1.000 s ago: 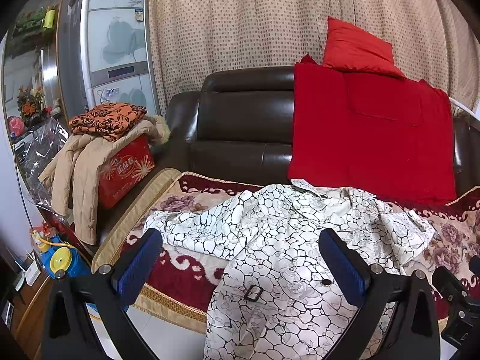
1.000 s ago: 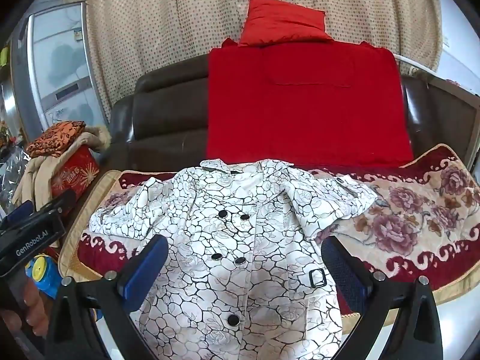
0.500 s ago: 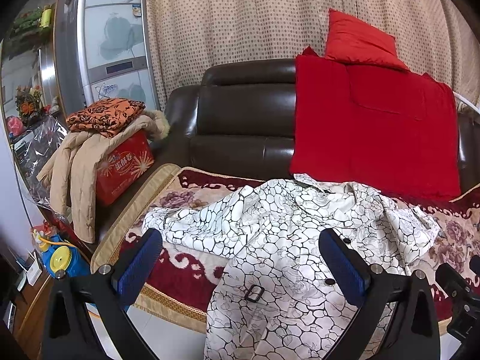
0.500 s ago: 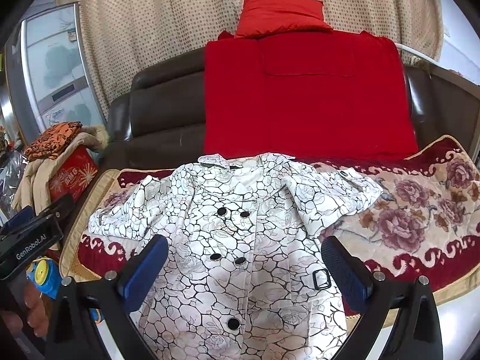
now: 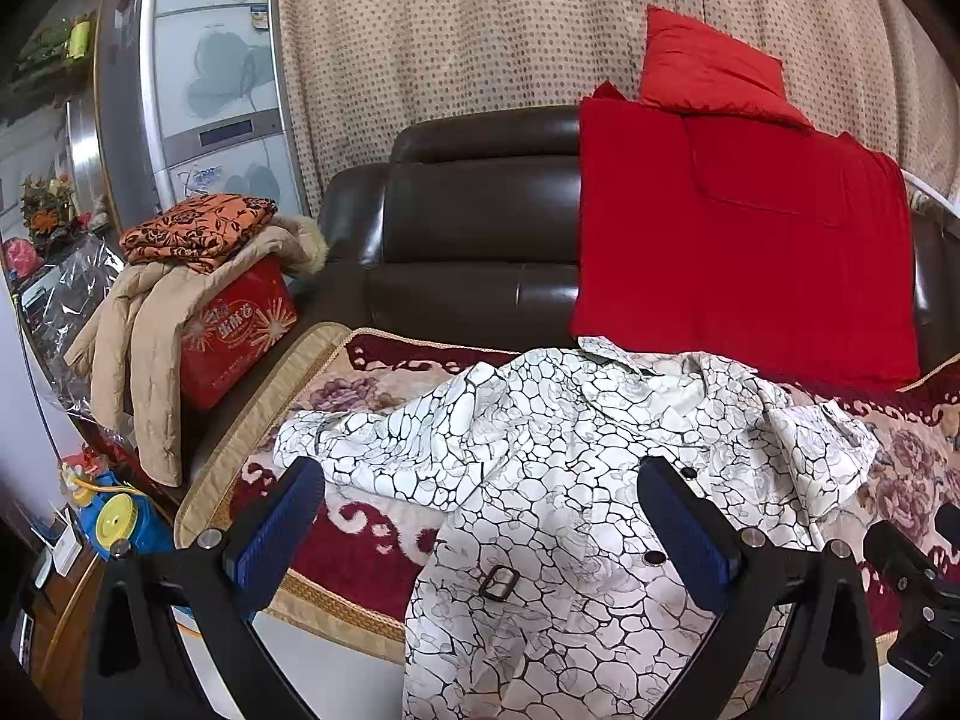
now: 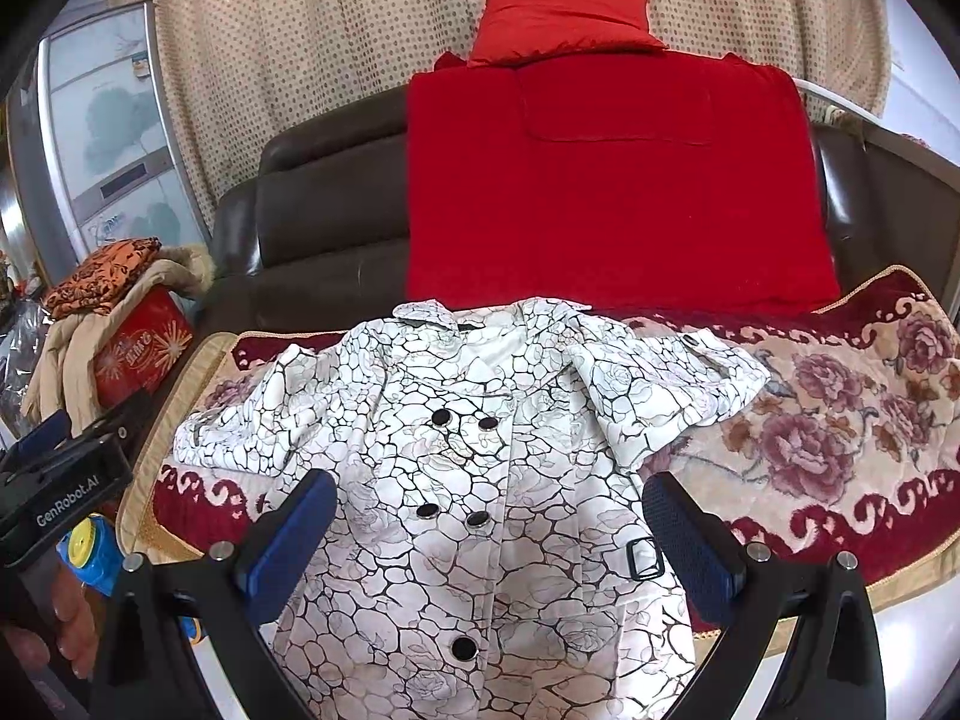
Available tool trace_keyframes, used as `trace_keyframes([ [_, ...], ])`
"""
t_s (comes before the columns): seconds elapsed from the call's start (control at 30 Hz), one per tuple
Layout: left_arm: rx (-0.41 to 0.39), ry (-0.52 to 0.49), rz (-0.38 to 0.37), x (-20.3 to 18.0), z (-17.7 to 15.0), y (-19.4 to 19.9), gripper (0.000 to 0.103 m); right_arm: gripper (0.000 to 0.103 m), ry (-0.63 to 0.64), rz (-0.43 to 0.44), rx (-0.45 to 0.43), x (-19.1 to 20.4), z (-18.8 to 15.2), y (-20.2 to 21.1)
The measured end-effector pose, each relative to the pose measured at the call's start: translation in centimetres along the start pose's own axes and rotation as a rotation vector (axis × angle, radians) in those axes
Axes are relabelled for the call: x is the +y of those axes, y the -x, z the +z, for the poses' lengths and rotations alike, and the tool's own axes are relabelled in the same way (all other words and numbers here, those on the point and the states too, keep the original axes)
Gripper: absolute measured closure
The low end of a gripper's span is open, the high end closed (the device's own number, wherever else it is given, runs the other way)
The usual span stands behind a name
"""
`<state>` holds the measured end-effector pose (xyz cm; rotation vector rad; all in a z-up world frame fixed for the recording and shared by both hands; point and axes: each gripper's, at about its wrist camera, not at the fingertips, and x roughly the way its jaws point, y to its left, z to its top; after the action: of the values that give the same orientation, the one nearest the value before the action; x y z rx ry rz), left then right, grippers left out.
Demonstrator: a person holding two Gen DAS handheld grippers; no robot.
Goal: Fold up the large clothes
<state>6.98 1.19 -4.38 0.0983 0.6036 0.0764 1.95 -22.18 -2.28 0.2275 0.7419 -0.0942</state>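
Coat (image 6: 480,480) spread ahead of both jaws, long axis running collar-far to hem-near. Right gripper (image 6: 486,534) centred on it, nearer; left gripper (image 5: 480,516) off its sleeve side. Both spread wide, empty.

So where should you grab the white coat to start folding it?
Probably the sleeve ends: both sleeves lie spread flat on the sofa cover, loose edges free. The left gripper could come at the coat from its left side, the right gripper from the right. Both are open.
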Motion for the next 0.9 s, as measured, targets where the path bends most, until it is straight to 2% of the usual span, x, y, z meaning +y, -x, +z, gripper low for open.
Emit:
trace_keyframes([
  [0.43,0.020,-0.019,-0.017,-1.2,-0.5,-0.8,0.000,0.000,0.014,-0.031,0.027,-0.2,0.2,-0.9],
  [0.9,0.039,-0.039,-0.022,-2.2,-0.6,-1.7,0.000,0.000,0.035,-0.050,0.018,-0.2,0.3,-1.3],
])
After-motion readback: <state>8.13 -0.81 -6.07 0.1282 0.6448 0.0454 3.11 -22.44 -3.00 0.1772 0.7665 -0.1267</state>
